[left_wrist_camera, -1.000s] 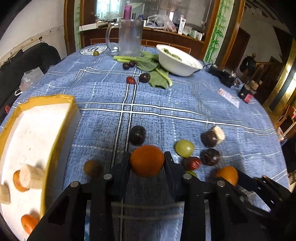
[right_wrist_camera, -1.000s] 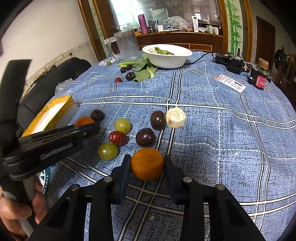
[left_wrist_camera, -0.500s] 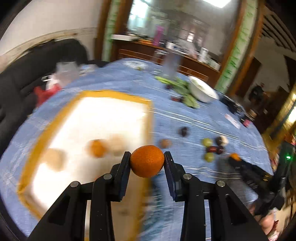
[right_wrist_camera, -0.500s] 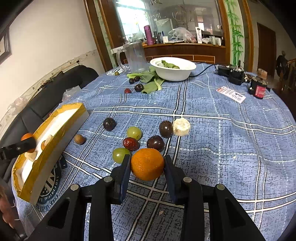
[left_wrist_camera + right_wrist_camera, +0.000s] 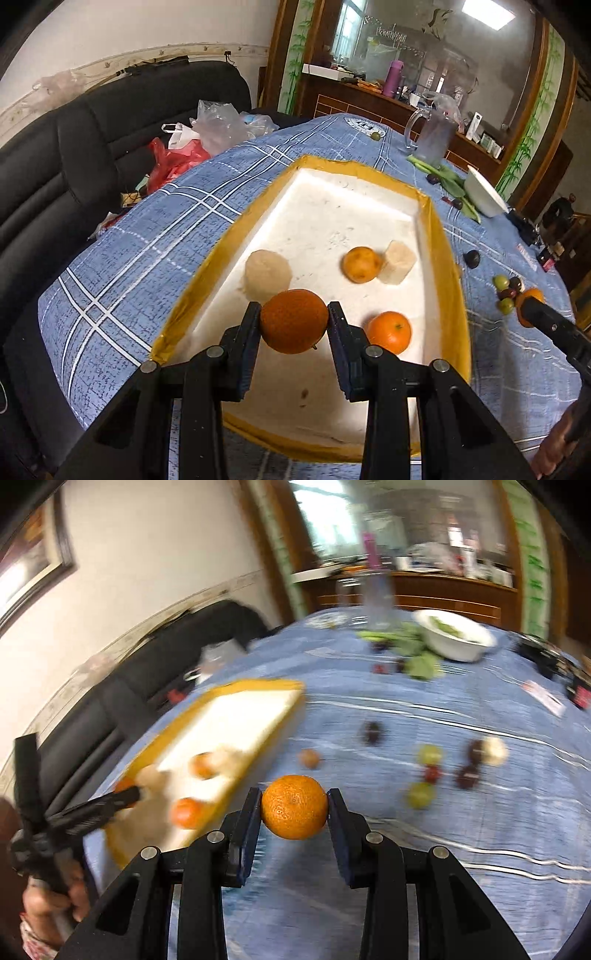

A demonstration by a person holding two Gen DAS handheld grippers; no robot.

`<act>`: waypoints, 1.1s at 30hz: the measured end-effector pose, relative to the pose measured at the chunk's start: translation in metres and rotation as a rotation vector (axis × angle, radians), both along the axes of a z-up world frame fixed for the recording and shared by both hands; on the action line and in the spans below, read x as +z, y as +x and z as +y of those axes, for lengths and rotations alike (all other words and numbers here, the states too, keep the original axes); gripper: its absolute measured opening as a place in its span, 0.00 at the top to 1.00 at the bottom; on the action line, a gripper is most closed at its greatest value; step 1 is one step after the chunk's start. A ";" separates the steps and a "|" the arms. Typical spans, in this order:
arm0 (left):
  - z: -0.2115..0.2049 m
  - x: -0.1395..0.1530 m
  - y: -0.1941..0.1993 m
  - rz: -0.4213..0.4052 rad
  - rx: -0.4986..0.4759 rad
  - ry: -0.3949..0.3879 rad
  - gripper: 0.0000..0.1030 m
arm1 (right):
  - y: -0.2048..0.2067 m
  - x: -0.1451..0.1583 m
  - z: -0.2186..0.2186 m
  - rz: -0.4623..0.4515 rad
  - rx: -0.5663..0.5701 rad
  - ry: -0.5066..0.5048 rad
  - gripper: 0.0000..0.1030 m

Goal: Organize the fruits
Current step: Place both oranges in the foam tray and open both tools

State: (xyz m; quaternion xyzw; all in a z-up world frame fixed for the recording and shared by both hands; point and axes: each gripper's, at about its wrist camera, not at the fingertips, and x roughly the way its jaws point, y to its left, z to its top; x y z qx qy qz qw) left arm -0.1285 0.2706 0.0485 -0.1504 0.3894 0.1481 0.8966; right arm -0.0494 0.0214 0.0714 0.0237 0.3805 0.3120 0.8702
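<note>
Gripper-wise, both are being kept busy: the left gripper [image 5: 293,322] is being held clamped on a dark orange mandarin [image 5: 294,320], and the right gripper [image 5: 294,806] is being held clamped on a brighter mandarin [image 5: 294,806], each fruit being pinched squarely between the pads.

Everything here is being placed relative to the yellow-rimmed tray [image 5: 441,258]. The left mandarin is being hung above the tray's near half, just over the white floor, with a pale peeled chunk [image 5: 267,275] right behind it and a loose mandarin [image 5: 389,332] just to its side. Another mandarin [image 5: 361,264] and a second pale chunk [image 5: 399,261] are being left further in. The right mandarin is being carried beside the tray, outside its rim, over the blue checked cloth on the worktop [image 5: 480,849].

Judgement call: the drop is what's being set up. The left fruit is probably best being lowered close to the floor in the bare patch before the grip is being eased, so it isn't being bounced into its neighbours or rolled over the rim. The right one should be being brought over the rim only once the left gripper is out of the way. Grapes and dark fruits [image 5: 424,775] are still being left out on the cloth, well apart from the tray.
</note>
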 end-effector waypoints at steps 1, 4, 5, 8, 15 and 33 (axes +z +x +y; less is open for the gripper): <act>0.001 -0.001 -0.001 0.001 0.004 0.006 0.66 | -0.003 0.001 0.015 0.000 0.030 -0.008 0.62; 0.006 -0.006 -0.003 0.010 0.016 0.003 0.66 | -0.011 -0.001 0.048 -0.006 0.085 -0.035 0.62; 0.008 -0.008 -0.003 0.014 0.019 -0.005 0.66 | -0.013 -0.003 0.059 -0.008 0.100 -0.046 0.62; 0.011 -0.014 -0.003 0.021 0.024 -0.029 0.66 | -0.013 -0.009 0.087 -0.005 0.130 -0.083 0.62; 0.017 -0.011 -0.011 -0.016 0.020 -0.069 0.57 | -0.001 -0.027 0.133 0.009 0.157 -0.180 0.62; 0.030 0.010 -0.026 -0.079 0.046 -0.090 0.39 | -0.001 -0.019 0.129 0.023 0.173 -0.075 0.42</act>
